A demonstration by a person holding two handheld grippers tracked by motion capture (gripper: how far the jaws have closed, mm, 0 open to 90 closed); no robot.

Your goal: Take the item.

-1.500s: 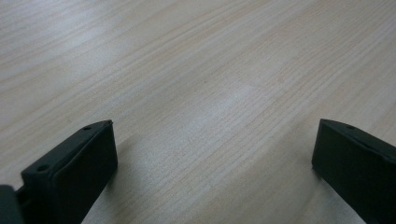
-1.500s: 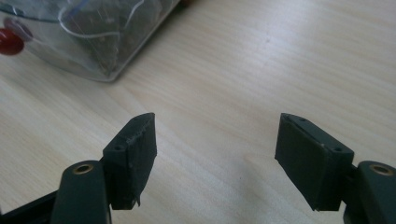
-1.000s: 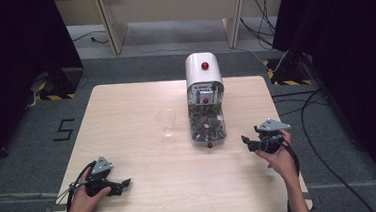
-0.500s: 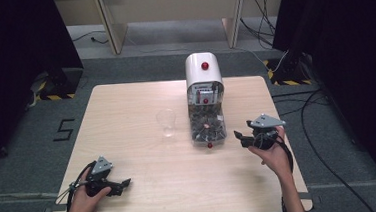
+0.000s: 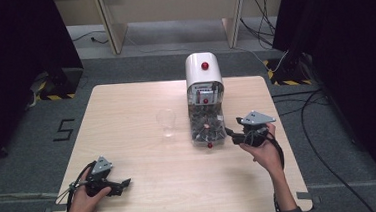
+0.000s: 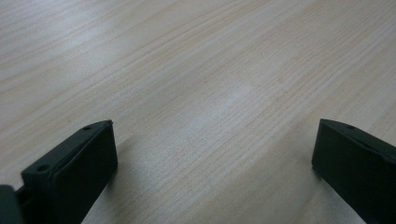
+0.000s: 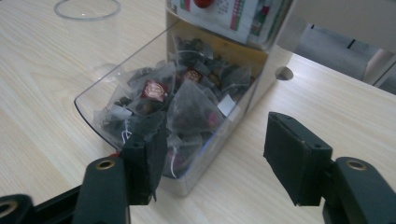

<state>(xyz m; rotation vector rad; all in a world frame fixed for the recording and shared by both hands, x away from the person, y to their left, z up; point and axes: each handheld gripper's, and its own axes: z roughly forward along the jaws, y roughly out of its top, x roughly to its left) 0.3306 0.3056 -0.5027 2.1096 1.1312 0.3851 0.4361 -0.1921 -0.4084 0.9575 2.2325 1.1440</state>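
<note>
the right gripper (image 5: 234, 131) sits just beside the tea bag dispenser (image 5: 205, 105), jaws apart and just been narrowing, nothing between them. the left gripper (image 5: 123, 182) rests wide on the table (image 5: 144, 154).

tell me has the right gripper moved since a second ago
Yes. The right gripper has shifted left and up the high view toward the tea bag dispenser, its empty jaws closing a little.

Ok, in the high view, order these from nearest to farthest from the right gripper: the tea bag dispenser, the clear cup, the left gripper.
1. Tea bag dispenser: just left of the right gripper, its clear tray closest.
2. Clear cup: farther left, beyond the dispenser, mid-table.
3. Left gripper: farthest, near the table's front left edge.
</note>
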